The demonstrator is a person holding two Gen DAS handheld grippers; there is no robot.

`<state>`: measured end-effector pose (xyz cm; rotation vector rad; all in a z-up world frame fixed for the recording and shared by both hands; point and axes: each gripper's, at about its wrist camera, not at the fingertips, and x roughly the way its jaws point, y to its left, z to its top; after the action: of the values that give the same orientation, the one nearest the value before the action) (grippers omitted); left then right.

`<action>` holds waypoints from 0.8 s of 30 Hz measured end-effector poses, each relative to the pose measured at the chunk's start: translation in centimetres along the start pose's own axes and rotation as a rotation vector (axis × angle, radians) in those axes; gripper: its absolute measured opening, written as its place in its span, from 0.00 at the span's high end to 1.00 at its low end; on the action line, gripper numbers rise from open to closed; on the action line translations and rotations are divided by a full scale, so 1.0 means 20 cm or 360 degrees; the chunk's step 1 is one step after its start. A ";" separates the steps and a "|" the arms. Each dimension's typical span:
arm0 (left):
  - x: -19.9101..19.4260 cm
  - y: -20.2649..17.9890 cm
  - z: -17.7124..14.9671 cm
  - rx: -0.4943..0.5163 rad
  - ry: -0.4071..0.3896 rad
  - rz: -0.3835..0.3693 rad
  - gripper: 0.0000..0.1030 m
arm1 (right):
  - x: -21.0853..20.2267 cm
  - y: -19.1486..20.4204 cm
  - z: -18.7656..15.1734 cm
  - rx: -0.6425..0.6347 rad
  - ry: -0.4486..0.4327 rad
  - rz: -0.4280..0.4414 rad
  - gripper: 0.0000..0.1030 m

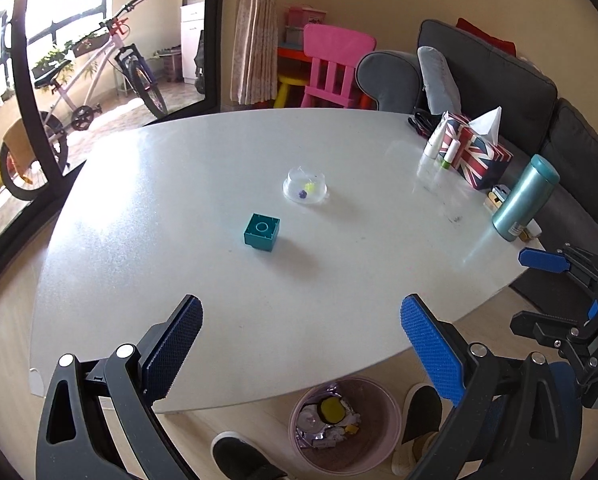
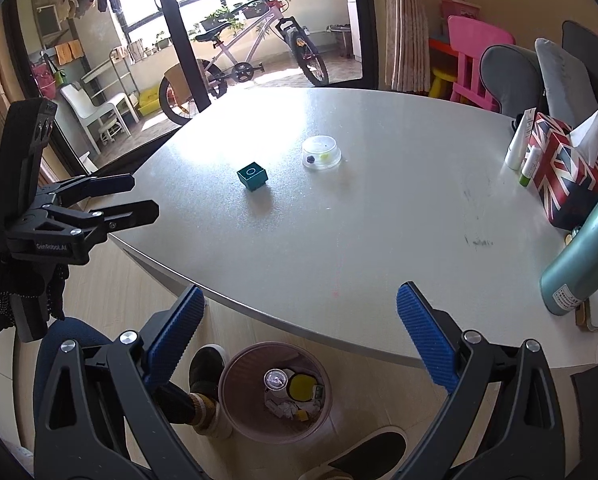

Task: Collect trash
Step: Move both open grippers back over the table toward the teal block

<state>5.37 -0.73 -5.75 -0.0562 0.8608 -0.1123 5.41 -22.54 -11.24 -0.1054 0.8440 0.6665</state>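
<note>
- The pink trash bin (image 2: 277, 390) stands on the floor just under the near edge of the bench (image 1: 259, 288), between the person's two dark shoes (image 2: 207, 364).
- Inside the bin lie a yellow-and-black round item (image 2: 301, 386), a clear round lid or cup (image 2: 275, 379) and crumpled scraps.
- On the bench, near its middle, sits a teal toy block (image 1: 261, 232), stud side up.
- Just beyond the block, apart from it, is a clear shallow plastic dish (image 1: 305, 186) turned upside down, with small yellow and purple bits showing through it.
- Left tool (image 1: 301, 344): blue-padded fingers spread wide, empty, hovering over the near bench edge above the bin.
- Right tool (image 2: 299, 334): likewise wide apart and empty, over the same edge; the left wrist view shows it at the far right beside the bench.
- A hand in a dark dotted glove (image 2: 3, 300) grips the left tool's handle.
- Along the right edge of the bench: a teal metal flask (image 1: 525, 198), a Union Jack tissue box (image 1: 477, 154) with a tissue sticking up, and small white tubes (image 1: 435, 140) beside it.
- Behind the bench are a grey sofa (image 1: 499, 76) and a pink child's chair (image 1: 335, 68).
</note>
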 end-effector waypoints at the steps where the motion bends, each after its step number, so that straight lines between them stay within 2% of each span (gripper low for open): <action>1: 0.02 0.01 0.02 0.0005 0.0001 0.0010 0.07 | 0.01 0.00 0.01 -0.0002 0.0003 0.0000 0.07; 12: 0.23 0.09 0.19 0.0035 0.0079 0.0066 0.07 | 0.07 -0.01 0.04 0.0001 0.0035 -0.0001 0.07; 24: 0.51 0.13 0.30 0.0089 0.0257 0.0114 0.07 | 0.10 -0.06 0.06 0.0007 0.0056 -0.0025 0.07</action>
<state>16.77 0.71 -9.77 0.0367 1.0192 -0.0747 7.87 -22.05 -12.11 -0.1201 0.8773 0.6498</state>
